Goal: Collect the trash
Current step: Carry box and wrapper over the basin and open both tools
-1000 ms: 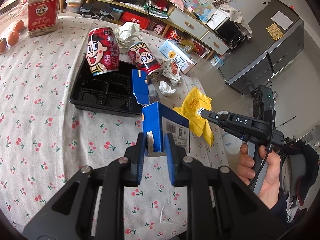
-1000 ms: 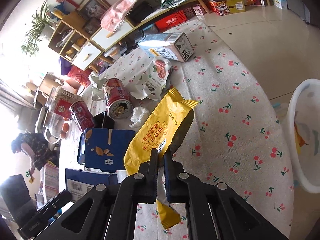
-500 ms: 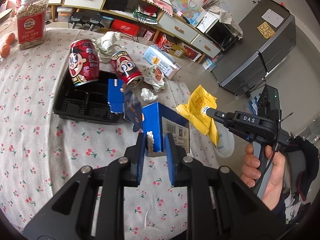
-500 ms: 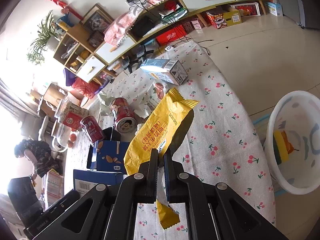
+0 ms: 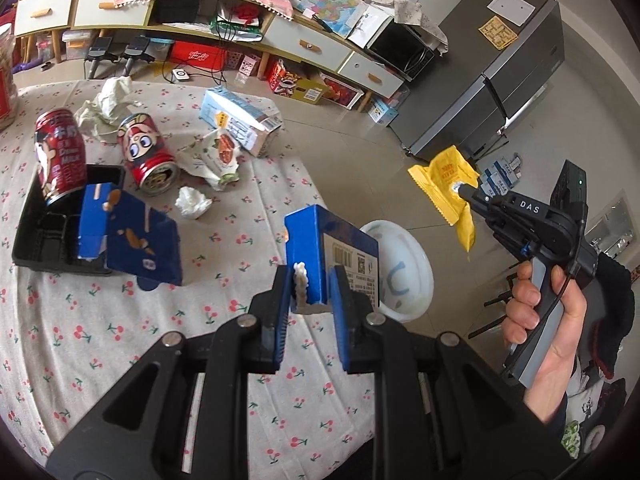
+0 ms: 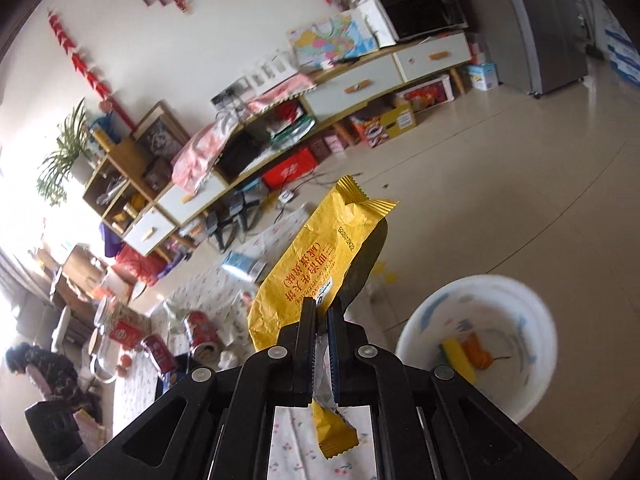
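Both grippers hold trash lifted off the table.
The white basin (image 6: 476, 344) on the floor at four o'clock holds yellow and orange scraps, hard to identify. The black tray (image 5: 28, 240) holds a red can (image 5: 60, 160). The left gripper (image 5: 312, 280) pinches a blue box (image 5: 320, 248); the right gripper (image 6: 322, 320), pressed together, nips a yellow wrapper (image 6: 320, 256).

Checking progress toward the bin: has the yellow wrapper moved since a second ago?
Yes. The yellow wrapper, then over the tablecloth, now hangs off the table beside the white basin.
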`<state>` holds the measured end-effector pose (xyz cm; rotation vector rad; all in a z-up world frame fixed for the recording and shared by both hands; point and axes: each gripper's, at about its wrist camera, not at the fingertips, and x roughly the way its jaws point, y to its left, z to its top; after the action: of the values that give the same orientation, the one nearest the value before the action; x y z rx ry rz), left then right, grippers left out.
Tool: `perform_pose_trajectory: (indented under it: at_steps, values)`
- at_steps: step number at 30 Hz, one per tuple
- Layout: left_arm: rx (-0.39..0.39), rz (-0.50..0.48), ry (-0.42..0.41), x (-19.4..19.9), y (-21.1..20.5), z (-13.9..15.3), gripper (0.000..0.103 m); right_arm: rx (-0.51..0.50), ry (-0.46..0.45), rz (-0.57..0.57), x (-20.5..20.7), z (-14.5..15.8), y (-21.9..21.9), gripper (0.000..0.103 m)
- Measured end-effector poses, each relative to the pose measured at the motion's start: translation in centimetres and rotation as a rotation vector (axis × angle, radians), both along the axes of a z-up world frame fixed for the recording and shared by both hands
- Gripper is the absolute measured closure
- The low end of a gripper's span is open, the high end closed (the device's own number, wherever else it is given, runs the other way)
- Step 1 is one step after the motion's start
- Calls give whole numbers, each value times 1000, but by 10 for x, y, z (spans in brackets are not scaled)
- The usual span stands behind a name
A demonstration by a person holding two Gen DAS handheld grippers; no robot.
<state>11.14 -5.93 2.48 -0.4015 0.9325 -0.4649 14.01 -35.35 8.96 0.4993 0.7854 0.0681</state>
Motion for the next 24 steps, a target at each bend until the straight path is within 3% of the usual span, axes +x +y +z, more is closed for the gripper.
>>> perform_pose_trajectory:
  at_steps: [3,7,10,13,20,24]
  values:
    - [-28,-24,26,10,-19,-6,81,-21,24,-98,-6,-1,-37,97]
    - [-45,-66,67,22,-51,-20,81,-148,166,-163,-1,-23,-63,97]
    - [-48,-98,94,28,-76,-28,81,-233,231,-138,0,-35,-67,97]
    - [-32,-118,108,33,-97,-35,81,-404,271,-93,0,-42,-52,97]
    - [6,-130,119,42,-124,-41,81,-520,427,8,10,-87,-40,97]
    - [28,-133,111,44,-130,-39,81,-668,514,7,17,-106,-34,92]
